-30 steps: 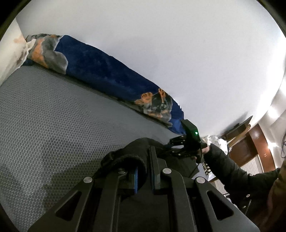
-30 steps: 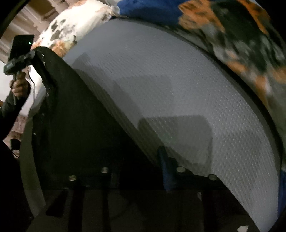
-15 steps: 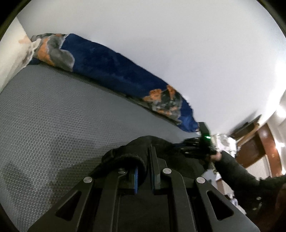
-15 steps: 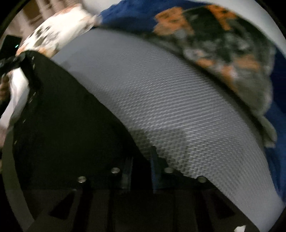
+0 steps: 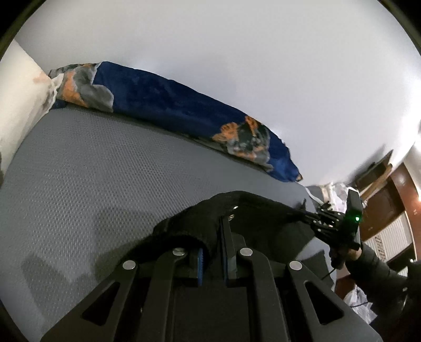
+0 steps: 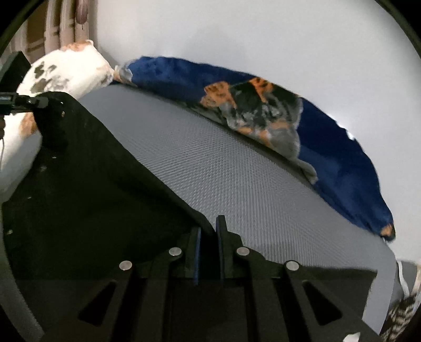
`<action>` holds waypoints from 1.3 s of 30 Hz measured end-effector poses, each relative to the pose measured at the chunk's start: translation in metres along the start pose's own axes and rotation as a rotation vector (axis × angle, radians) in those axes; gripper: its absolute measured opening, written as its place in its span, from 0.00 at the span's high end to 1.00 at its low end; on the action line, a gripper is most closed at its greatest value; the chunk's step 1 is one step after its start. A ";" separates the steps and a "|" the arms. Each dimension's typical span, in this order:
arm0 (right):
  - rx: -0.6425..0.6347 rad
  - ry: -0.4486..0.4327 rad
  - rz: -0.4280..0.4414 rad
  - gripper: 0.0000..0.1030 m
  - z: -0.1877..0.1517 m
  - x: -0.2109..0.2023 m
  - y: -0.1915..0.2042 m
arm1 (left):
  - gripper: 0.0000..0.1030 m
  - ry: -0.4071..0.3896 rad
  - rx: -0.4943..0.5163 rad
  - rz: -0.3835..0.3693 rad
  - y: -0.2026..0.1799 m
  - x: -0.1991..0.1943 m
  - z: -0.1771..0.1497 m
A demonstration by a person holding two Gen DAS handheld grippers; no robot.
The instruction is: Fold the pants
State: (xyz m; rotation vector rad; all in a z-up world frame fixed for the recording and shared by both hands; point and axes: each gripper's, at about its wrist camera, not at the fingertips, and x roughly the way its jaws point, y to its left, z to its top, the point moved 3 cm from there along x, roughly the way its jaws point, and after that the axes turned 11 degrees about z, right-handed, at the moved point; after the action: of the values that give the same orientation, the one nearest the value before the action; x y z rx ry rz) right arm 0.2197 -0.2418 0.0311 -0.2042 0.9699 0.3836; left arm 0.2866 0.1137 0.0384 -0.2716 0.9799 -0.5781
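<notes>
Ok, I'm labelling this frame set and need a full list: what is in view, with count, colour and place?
pants: one, black, held up over the bed between both grippers
mattress: one, grey, textured, under the pants
blanket: one, blue with orange and grey print, along the wall
pillow: one, white with dark and orange patches, at the bed's end
curtain: one, pale, patterned, behind the pillow
left gripper: black, shut on pants
right gripper: black, shut on pants
sleeve: dark, behind the right gripper
</notes>
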 end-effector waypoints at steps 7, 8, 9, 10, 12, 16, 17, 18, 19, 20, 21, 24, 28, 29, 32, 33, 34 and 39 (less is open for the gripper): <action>0.037 -0.028 0.050 0.92 -0.053 -0.058 0.056 | 0.84 0.055 0.050 -0.016 -0.002 -0.038 -0.058; 0.041 -0.026 0.059 0.92 -0.065 -0.064 0.066 | 0.83 0.076 0.056 -0.019 0.000 -0.041 -0.069; 0.039 -0.020 0.066 0.93 -0.073 -0.067 0.072 | 0.83 0.105 0.057 -0.007 0.005 -0.043 -0.085; 0.036 -0.014 0.076 0.93 -0.082 -0.069 0.081 | 0.83 0.124 0.061 0.007 0.007 -0.043 -0.094; 0.044 0.007 0.102 0.93 -0.103 -0.071 0.098 | 0.83 0.184 0.071 0.049 0.016 -0.043 -0.122; 0.069 0.069 0.151 0.93 -0.144 -0.062 0.122 | 0.83 0.287 0.107 0.136 0.024 -0.035 -0.169; 0.071 0.092 0.155 0.93 -0.153 -0.055 0.124 | 0.83 0.319 0.121 0.174 0.026 -0.031 -0.181; 0.074 0.110 0.154 0.93 -0.161 -0.048 0.126 | 0.82 0.342 0.122 0.198 0.028 -0.029 -0.189; 0.078 0.121 0.156 0.93 -0.165 -0.043 0.126 | 0.82 0.365 0.116 0.213 0.030 -0.027 -0.196; 0.081 0.133 0.157 0.93 -0.171 -0.038 0.128 | 0.82 0.357 0.109 0.211 0.031 -0.030 -0.199; 0.086 0.140 0.157 0.93 -0.175 -0.033 0.128 | 0.81 0.351 0.104 0.214 0.030 -0.032 -0.200; 0.087 0.146 0.149 0.93 -0.178 -0.026 0.128 | 0.74 0.349 0.075 0.233 0.032 -0.044 -0.201; 0.087 0.155 0.145 0.93 -0.177 -0.024 0.128 | 0.63 0.321 0.036 0.271 0.037 -0.065 -0.205; 0.083 0.156 0.144 0.93 -0.177 -0.023 0.128 | 0.63 0.309 -0.003 0.267 0.040 -0.072 -0.207; 0.085 0.153 0.143 0.93 -0.177 -0.023 0.129 | 0.63 0.284 -0.100 0.182 0.042 -0.088 -0.206; 0.088 0.148 0.145 0.93 -0.177 -0.022 0.129 | 0.63 0.277 -0.133 0.141 0.039 -0.091 -0.208; 0.092 0.146 0.146 0.93 -0.178 -0.022 0.128 | 0.63 0.279 -0.157 0.105 0.035 -0.091 -0.210; 0.099 0.129 0.146 0.93 -0.179 -0.022 0.129 | 0.63 0.333 -0.233 0.083 0.025 -0.066 -0.212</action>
State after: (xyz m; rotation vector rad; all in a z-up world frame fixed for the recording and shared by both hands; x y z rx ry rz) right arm 0.0200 -0.1892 -0.0496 -0.0684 1.1315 0.4594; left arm 0.0885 0.1805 -0.0414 -0.3463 1.3781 -0.4399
